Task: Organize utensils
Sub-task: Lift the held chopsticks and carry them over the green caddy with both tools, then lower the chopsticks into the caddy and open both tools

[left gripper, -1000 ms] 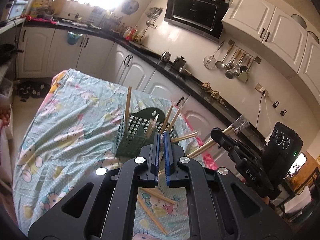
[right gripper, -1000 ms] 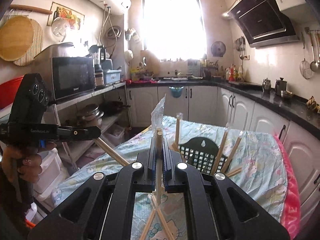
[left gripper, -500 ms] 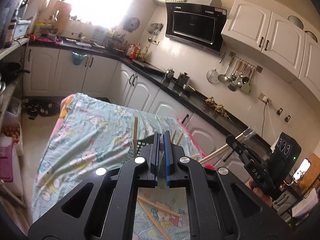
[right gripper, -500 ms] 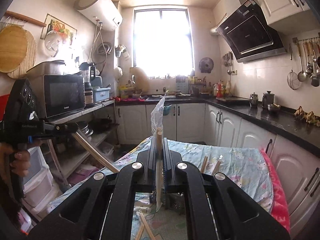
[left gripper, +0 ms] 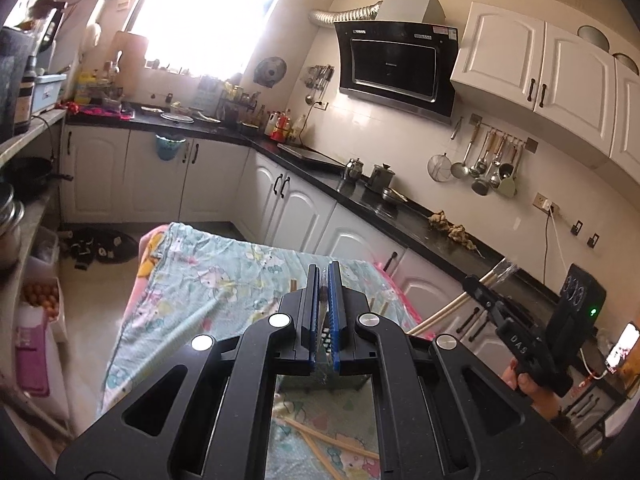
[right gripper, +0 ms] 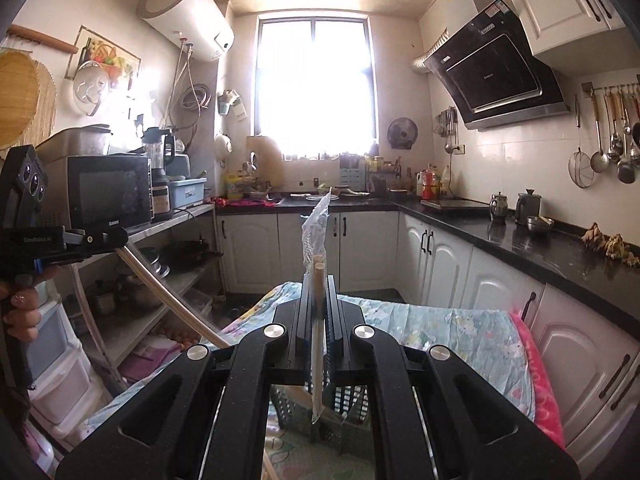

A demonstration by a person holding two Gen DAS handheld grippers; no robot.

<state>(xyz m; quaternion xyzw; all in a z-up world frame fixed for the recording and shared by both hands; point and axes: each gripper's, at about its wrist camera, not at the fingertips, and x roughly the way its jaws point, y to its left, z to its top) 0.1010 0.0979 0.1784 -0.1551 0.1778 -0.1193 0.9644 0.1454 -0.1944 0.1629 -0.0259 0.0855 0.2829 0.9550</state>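
the pale wooden chopsticks in a clear plastic sleeve [right gripper: 318, 320] stand upright, pinched between the pressed-together jaws of the right tool [right gripper: 319, 280], above the dark green perforated plastic utensil basket [right gripper: 348, 404] on the tabletop with a light blue cartoon-print cloth [right gripper: 460, 328]. at far left of the right wrist view, the left tool [right gripper: 100, 238] is clamped on a second sleeved chopstick pair [right gripper: 168, 296] that slants down toward the cloth. loose bare chopsticks [left gripper: 332, 440] lie flat on the cloth in the left wrist view.
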